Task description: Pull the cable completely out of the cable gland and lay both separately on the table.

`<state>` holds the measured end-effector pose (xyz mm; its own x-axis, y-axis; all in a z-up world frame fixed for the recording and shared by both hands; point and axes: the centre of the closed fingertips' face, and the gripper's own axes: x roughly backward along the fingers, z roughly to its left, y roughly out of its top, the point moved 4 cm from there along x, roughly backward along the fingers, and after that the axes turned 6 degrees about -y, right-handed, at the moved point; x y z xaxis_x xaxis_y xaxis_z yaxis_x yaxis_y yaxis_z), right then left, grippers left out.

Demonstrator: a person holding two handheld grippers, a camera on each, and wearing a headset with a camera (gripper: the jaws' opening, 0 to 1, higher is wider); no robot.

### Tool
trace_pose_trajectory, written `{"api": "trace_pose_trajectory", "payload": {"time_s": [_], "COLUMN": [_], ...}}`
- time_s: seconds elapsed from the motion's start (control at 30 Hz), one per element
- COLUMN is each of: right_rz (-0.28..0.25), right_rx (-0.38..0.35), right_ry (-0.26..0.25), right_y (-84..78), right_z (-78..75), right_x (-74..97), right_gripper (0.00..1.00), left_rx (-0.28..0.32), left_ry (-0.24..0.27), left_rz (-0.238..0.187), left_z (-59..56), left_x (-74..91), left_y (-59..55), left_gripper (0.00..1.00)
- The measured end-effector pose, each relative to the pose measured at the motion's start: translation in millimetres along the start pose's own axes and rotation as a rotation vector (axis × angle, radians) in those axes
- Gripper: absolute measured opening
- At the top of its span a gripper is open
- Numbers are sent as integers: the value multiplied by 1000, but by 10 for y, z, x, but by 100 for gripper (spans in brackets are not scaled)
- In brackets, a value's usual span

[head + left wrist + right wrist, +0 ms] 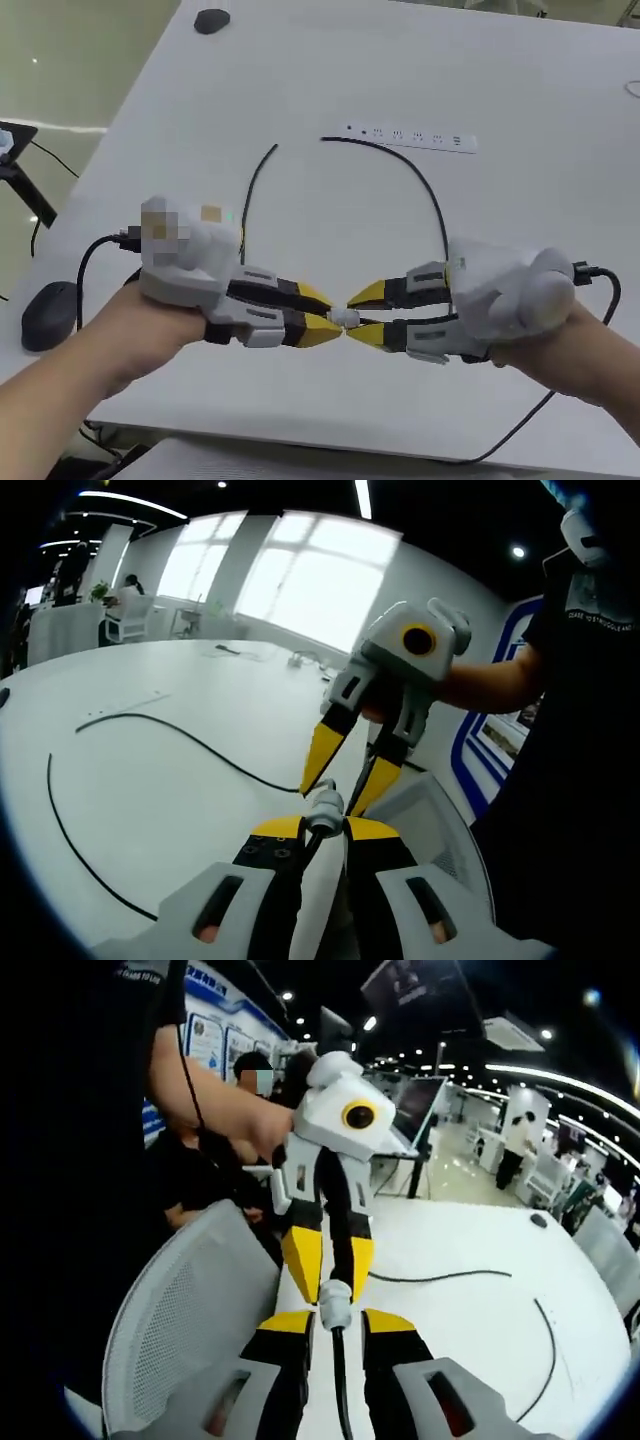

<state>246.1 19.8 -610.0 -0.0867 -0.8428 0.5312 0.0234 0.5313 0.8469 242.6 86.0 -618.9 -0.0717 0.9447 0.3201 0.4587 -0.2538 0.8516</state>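
A small white cable gland (345, 318) is held above the table between the two grippers' yellow tips. My left gripper (338, 322) is shut on it; in the left gripper view the gland (322, 805) sits at my jaw tips. The right gripper (350, 315) faces it tip to tip, open, its fingers either side of the gland's other end. In the right gripper view the black cable (337, 1370) leaves the gland (335, 1305) and runs back between my jaws with gaps on both sides. Two stretches of cable (420, 180) (250, 200) lie curved on the white table (520, 110).
A white power strip (410, 136) lies beyond the cable. A dark rounded object (211, 20) sits at the far edge, another (48, 315) near the table's left edge. A grey mesh chair back (190, 1300) stands close to the person's body, below the grippers.
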Motion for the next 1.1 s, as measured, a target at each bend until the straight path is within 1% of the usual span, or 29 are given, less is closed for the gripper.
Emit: {"api": "trace_pose_trajectory", "payload": {"time_s": [0.03, 0.07, 0.1, 0.13, 0.2, 0.23, 0.27, 0.3, 0.33, 0.37, 0.4, 0.47, 0.5, 0.53, 0.57, 0.6, 0.63, 0.73, 0.8, 0.97, 1.03, 1.1], "right_rz": [-2, -8, -50, -60, -42, -56, -76, -87, -68, -71, -80, -59, -40, -24, -32, -30, -22, -39, -29, -30, -38, -48], "right_rx": [-92, -119, -177, -243, -364, -399, -421, -518, -610, -659, -665, -717, -738, -735, -718, -718, -745, -745, -756, -726, -717, -685], "right_ry": [39, 48, 50, 66, 88, 90, 93, 137, 181, 198, 197, 248, 275, 283, 270, 273, 290, 298, 326, 333, 322, 311], "right_y": [-4, 1, 30, 35, 18, 17, 12, 31, 20, 15, 7, -5, -12, -32, -34, -39, -37, -21, -22, -33, -31, -24], "right_z": [25, 22, -45, -62, -91, -139, -201, -189, -174, -203, -230, -194, -157, -148, -158, -153, -126, -113, -63, -44, -51, -50], "right_x": [34, 46, 82, 100, 129, 128, 135, 142, 145, 133, 119, 103, 99, 88, 55, 45, 40, 28, 21, 15, 16, 23], "right_gripper": [15, 14, 13, 14, 19, 19, 18, 17, 18, 18, 17, 17, 18, 18, 18, 17, 17, 14, 13, 9, 9, 9], "left_rx": [-9, -25, -37, -48, -60, -74, -77, -83, -85, -92, -107, -124, -126, -137, -144, -145, -146, -156, -158, -150, -142, -139], "left_ry": [0, 0, 2, 2, 2, 4, 5, 8, 7, 6, 8, 11, 12, 15, 15, 16, 15, 12, 13, 13, 15, 13], "left_rz": [3, 12, 17, 21, 24, 26, 26, 26, 26, 28, 30, 30, 31, 33, 34, 35, 35, 38, 38, 37, 37, 35], "left_z": [-6, 2, 1, -8, -30, -37, -37, -34, -31, -35, -35, -43, -41, -40, -40, -41, -42, -49, -49, -32, -18, -13], "left_x": [-5, -5, -6, -10, -11, -7, -5, -1, 0, -1, -1, -2, -3, -4, -4, -6, -7, -13, -15, -22, -19, -21], "left_y": [0, -5, -8, -12, -12, -8, -5, 1, 4, 7, 13, 28, 31, 38, 41, 44, 46, 53, 57, 71, 71, 74], "left_gripper": [15, 15, 15, 15, 15, 15, 15, 15, 15, 15, 15, 15, 15, 15, 15, 15, 15, 15, 15, 15, 15, 15]}}
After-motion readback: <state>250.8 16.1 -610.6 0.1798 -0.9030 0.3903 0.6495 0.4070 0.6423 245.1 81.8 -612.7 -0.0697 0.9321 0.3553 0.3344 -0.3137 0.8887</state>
